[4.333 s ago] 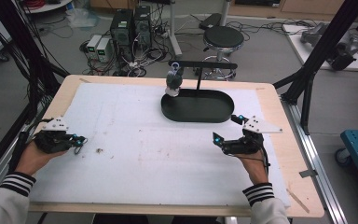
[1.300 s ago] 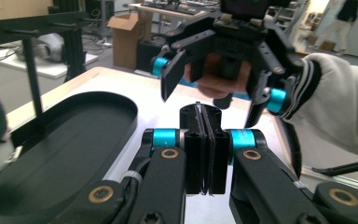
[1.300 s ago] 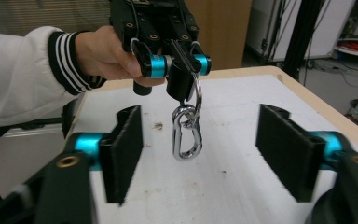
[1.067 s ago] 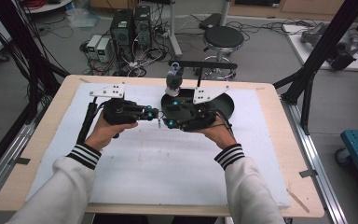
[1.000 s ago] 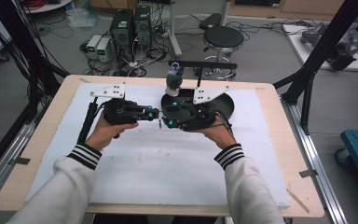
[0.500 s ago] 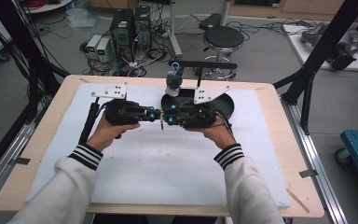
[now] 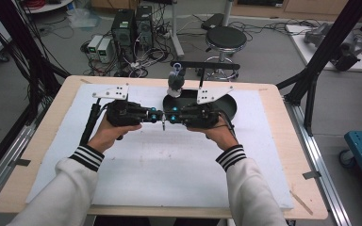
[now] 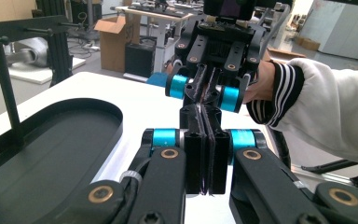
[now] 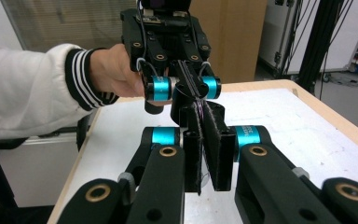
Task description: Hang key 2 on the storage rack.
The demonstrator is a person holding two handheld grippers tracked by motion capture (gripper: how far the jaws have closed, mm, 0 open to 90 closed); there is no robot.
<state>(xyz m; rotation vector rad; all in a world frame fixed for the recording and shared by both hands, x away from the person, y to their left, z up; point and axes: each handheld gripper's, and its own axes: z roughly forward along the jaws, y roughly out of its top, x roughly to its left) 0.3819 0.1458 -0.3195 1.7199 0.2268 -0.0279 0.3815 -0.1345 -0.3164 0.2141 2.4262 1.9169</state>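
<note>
Tip to tip just in front of the black tray [image 7: 226, 107], left gripper [image 7: 158, 116] sits clamped and right gripper [image 7: 168, 116] has just been closing on a thin dark sliver [image 7: 163, 124], too small to identify.

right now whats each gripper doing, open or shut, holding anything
left gripper: closed; whether anything is pinched cannot be told.
right gripper: closed; whether it holds anything cannot be told.

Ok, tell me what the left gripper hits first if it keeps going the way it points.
The right gripper: it faces the left gripper head-on, fingers tip to tip, apparently already touching or nearly so.
</note>
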